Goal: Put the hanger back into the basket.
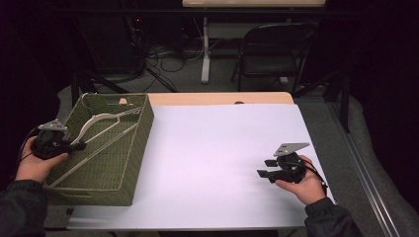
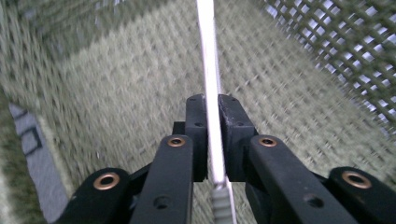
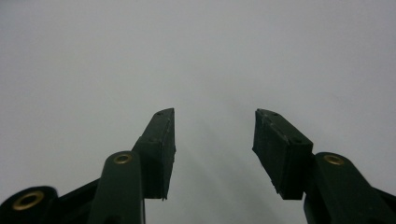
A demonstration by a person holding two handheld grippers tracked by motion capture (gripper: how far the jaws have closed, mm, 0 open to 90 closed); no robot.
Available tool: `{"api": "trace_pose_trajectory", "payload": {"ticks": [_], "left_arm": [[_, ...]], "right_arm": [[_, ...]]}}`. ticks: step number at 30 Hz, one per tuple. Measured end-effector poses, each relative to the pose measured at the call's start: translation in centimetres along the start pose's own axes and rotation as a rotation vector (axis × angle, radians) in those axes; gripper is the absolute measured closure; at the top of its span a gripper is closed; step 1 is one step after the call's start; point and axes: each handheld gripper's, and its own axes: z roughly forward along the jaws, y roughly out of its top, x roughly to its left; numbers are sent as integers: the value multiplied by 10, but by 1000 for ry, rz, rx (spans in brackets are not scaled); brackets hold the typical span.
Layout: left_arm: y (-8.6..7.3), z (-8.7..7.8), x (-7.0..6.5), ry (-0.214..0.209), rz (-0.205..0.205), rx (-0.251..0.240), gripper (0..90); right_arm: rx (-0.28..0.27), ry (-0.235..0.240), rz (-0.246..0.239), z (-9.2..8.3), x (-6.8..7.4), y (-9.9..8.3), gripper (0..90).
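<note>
A white clothes hanger (image 1: 96, 120) lies slanted inside the olive woven basket (image 1: 136, 148) at the left of the table. My left gripper (image 1: 81, 145) reaches over the basket's left rim. In the left gripper view its jaws stand close on either side of the hanger's thin white bar (image 2: 208, 56), and the pads (image 2: 198, 121) look pressed against it above the basket's woven floor (image 2: 116, 84). My right gripper (image 1: 264, 168) rests low over the white table top at the right. Its jaws stand wide apart, and the right gripper (image 3: 215, 116) has nothing between them.
The white sheet (image 1: 222, 148) covers most of the table, with a strip of bare wood (image 1: 222, 98) along the far edge. A folding chair (image 1: 272, 49) and a desk leg (image 1: 205, 49) stand on the floor beyond. The basket's mesh wall (image 2: 336, 51) rises at the right.
</note>
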Motion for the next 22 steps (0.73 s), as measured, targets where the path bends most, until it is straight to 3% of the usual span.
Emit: {"api": "trace_pose_trajectory", "payload": {"ticks": [7, 10, 13, 17, 21, 22], "left_arm": [[-3, -2, 1, 16, -34, -18, 801], [-6, -8, -1, 16, -68, -49, 707], [-10, -18, -5, 35, -83, -115, 590], [-14, -39, -19, 84, -88, -194, 465], [-19, -56, -44, 72, -81, -266, 428], [-19, -58, -52, 65, -83, -273, 428]], "right_arm": [[9, 4, 1, 0, 0, 0, 483], [8, 5, 1, 0, 1, 0, 483], [14, 4, -4, -3, 2, 0, 483], [-7, -3, 8, -4, 2, -3, 482], [-14, -21, 7, -9, 3, -4, 479], [-39, -31, 5, -10, 4, -5, 475]]}}
